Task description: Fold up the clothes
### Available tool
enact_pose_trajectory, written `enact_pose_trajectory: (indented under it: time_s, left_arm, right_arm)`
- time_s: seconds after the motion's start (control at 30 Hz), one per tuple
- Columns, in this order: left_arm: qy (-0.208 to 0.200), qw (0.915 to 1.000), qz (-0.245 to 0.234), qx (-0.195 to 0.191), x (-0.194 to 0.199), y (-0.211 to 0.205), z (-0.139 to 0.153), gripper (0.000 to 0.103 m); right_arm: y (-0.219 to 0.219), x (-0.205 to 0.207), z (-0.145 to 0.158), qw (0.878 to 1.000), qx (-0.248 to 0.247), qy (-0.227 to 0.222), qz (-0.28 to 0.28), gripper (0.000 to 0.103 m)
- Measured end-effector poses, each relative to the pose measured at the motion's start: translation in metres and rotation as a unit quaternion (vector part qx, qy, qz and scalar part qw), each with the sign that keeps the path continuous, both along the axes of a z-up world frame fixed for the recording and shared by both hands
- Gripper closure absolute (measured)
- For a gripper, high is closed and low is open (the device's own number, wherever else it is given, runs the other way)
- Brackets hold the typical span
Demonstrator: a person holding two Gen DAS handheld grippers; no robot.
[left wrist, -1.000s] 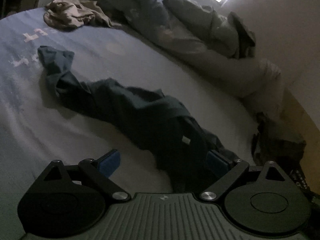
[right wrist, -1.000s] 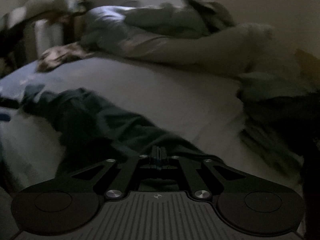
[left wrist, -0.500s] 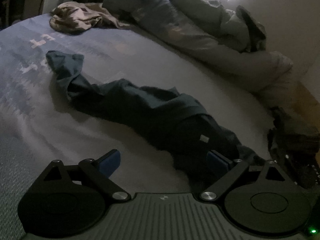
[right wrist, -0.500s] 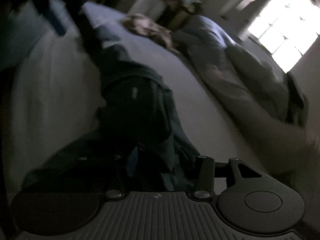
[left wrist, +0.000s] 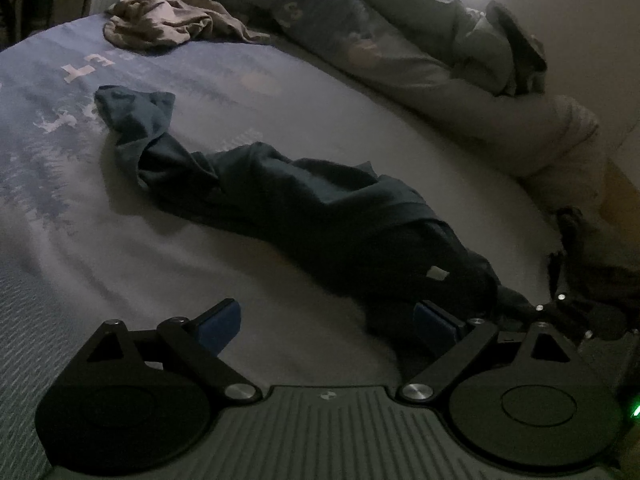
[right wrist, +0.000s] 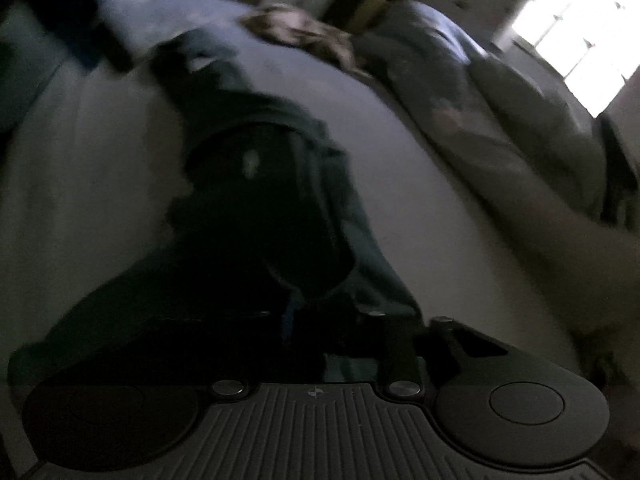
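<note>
A dark teal garment (left wrist: 320, 216) lies bunched in a long twisted strip across the bed sheet (left wrist: 100, 264), a small white label (left wrist: 438, 273) showing near its near end. My left gripper (left wrist: 328, 320) hangs open just over the sheet. Its blue pads (left wrist: 224, 320) are wide apart, and the right finger stands beside the garment's near end without pinching it. In the blurred, dark right wrist view the same garment (right wrist: 260, 184) runs up from my right gripper (right wrist: 304, 320). Its jaws are closing with a fold of that dark cloth between them.
A crumpled beige garment (left wrist: 160, 24) lies at the far left of the bed. A rumpled duvet and pillows (left wrist: 420, 64) line the far side under a bright window (right wrist: 572, 40). More dark cloth is heaped at the right edge (left wrist: 600, 264).
The right wrist view has rolled and dropped toward the garment's near end. Its jaws went from shut to open and back in on the cloth. The left gripper stayed open and barely moved.
</note>
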State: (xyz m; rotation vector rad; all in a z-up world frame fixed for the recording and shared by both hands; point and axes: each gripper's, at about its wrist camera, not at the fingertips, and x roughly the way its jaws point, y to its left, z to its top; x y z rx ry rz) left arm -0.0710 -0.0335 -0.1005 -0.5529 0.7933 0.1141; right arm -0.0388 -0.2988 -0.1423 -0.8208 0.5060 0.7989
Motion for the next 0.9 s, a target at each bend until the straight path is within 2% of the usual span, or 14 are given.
enact_pose_trajectory:
  time_s: [0.1,0.2,0.33,0.43,0.53,0.6,0.67,0.8,0.9]
  left_arm:
    - [-0.003,1.0,-0.008,0.004,0.003,-0.002,-0.001,0.005]
    - [-0.018,0.9989,-0.034,0.028,0.006,-0.009,0.0,0.005]
    - [-0.043,0.9916,-0.078,0.093,0.013,-0.026,0.002,0.005]
    - [-0.057,0.9797,-0.106,0.161,0.021,-0.041,-0.001,0.005]
    - [-0.076,0.9598,-0.13,0.237,0.03,-0.057,-0.001,0.005]
    - [-0.083,0.9421,-0.145,0.291,0.038,-0.067,-0.002,0.006]
    - [-0.089,0.9185,-0.165,0.348,0.046,-0.078,-0.005,0.007]
    - [-0.079,0.8809,-0.207,0.418,0.057,-0.091,-0.017,0.01]
    - [-0.079,0.8603,-0.235,0.445,0.059,-0.097,-0.027,0.011]
  right_arm:
    - [-0.011,0.015,0.016,0.996,0.06,0.053,-0.036,0.098]
    - [-0.025,0.031,0.033,0.981,0.138,0.107,-0.082,0.098]
    - [-0.038,0.046,0.051,0.956,0.22,0.149,-0.125,0.099]
    - [-0.041,0.056,0.058,0.942,0.25,0.172,-0.146,0.099]
    - [-0.042,0.07,0.059,0.925,0.27,0.201,-0.176,0.099]
    - [-0.041,0.083,0.052,0.915,0.272,0.219,-0.202,0.099]
    - [-0.044,0.097,0.041,0.905,0.271,0.236,-0.228,0.099]
    - [-0.043,0.111,0.021,0.89,0.275,0.255,-0.26,0.098]
    - [-0.038,0.109,0.018,0.889,0.279,0.253,-0.26,0.098]
